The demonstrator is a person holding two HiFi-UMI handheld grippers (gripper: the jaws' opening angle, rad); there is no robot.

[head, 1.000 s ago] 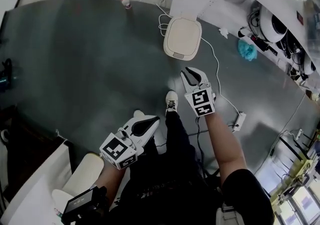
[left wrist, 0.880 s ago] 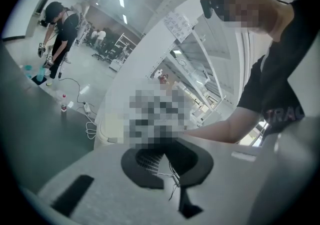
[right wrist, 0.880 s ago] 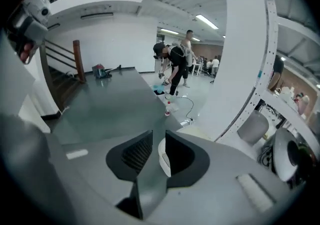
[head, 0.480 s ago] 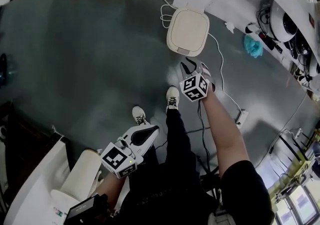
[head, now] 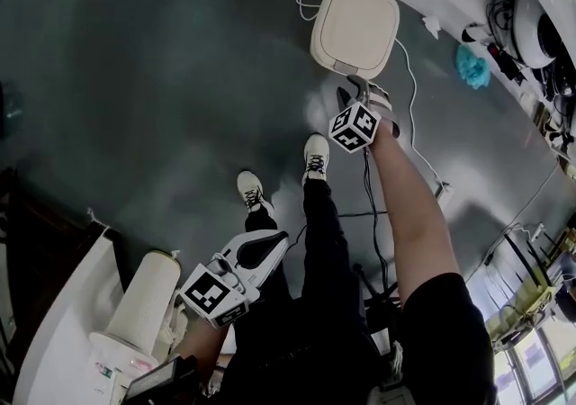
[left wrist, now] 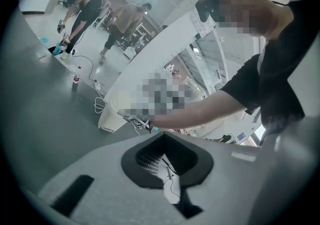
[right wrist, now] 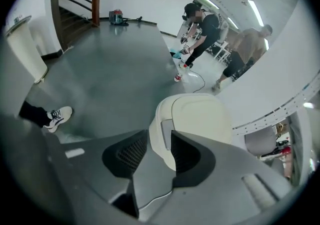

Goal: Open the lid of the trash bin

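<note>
Trash bin (head: 355, 30) upright, tab (head: 345, 67) nearside

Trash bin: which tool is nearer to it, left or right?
Right. The right tool is at the front edge of the trash bin, jaws opening, empty; the left tool is far back, beside the person's leg.

Counts: 1 trash bin (head: 355, 27), 2 sneakers (head: 316, 157), 2 bystanders (right wrist: 201, 28), 2 grippers: left gripper (head: 279, 239), right gripper (head: 358, 86). Right's jaws opening, bin's front showing in the gap.
</note>
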